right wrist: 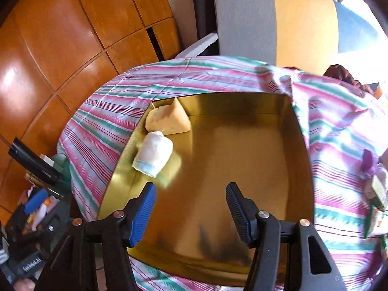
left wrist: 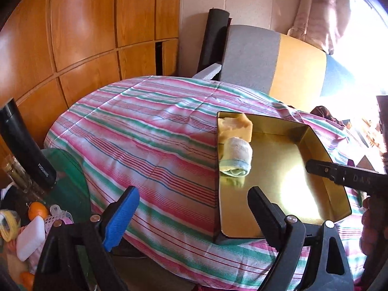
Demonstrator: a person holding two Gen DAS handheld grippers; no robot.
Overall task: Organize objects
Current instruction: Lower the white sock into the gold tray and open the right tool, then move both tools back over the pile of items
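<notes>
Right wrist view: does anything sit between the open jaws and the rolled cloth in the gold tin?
Nothing visible does. The right gripper hangs open and empty over the gold tin; only bare tin floor separates it from the rolled cloth, which lies by the left wall beside the yellow sponge.

**Two items in the gold tin**

I see an open gold tin [right wrist: 242, 160] lying flat on the striped bedcover [right wrist: 339, 145]. In its far left corner sits a yellow sponge wedge [right wrist: 174, 121]. Just in front of it, touching, a rolled white cloth with a blue hem [right wrist: 154, 154] lies on its side.
</notes>
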